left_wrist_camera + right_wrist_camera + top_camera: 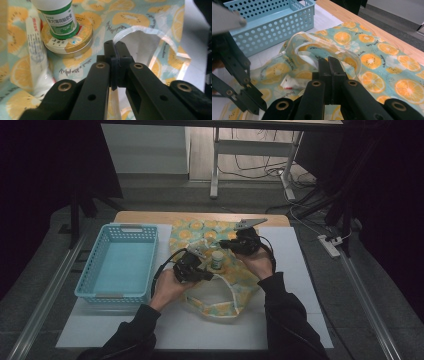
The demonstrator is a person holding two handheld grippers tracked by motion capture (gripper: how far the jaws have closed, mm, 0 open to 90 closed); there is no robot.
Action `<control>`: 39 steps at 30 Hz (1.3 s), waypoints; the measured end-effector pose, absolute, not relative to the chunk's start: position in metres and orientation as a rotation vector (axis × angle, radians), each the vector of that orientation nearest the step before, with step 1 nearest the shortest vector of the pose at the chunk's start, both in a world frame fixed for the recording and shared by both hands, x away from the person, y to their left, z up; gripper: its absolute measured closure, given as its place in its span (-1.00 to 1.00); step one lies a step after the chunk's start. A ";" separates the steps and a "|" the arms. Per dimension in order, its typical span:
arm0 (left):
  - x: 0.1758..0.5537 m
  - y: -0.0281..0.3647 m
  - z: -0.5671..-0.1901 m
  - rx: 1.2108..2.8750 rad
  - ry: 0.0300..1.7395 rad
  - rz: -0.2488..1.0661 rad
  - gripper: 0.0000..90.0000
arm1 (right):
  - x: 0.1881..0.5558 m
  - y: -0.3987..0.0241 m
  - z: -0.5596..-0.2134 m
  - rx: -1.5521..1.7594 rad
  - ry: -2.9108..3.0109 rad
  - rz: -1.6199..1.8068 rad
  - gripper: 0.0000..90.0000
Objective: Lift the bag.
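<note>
We see the orange-print bag (220,265) lying flat on the bench (300,270), just right of the blue basket (120,262). On it stands a white bottle (60,17) atop a round tin (67,41), with a white tube (36,47) just beside them. Our left tool (115,50) hovers by the bag's handle (140,35), jaws pressed together on nothing. Our right tool (329,65) is likewise closed, empty, above the bag.
</note>
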State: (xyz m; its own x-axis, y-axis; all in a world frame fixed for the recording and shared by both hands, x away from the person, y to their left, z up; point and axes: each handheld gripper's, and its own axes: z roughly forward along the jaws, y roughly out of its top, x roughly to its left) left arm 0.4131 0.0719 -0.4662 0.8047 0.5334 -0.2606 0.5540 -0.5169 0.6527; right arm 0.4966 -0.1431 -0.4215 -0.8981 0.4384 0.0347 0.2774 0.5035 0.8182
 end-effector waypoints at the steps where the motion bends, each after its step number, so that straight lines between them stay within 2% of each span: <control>1: 0.414 0.073 -0.464 2.223 0.796 -0.038 1.00 | 0.497 -0.143 -0.421 0.620 2.566 1.350 1.00; 20: 0.437 0.095 -0.404 2.150 0.777 -0.102 1.00 | 0.490 -0.139 -0.380 0.549 2.570 1.355 1.00; 39: 0.460 0.109 -0.347 2.050 0.734 -0.101 1.00 | 0.488 -0.134 -0.348 0.523 2.575 1.380 1.00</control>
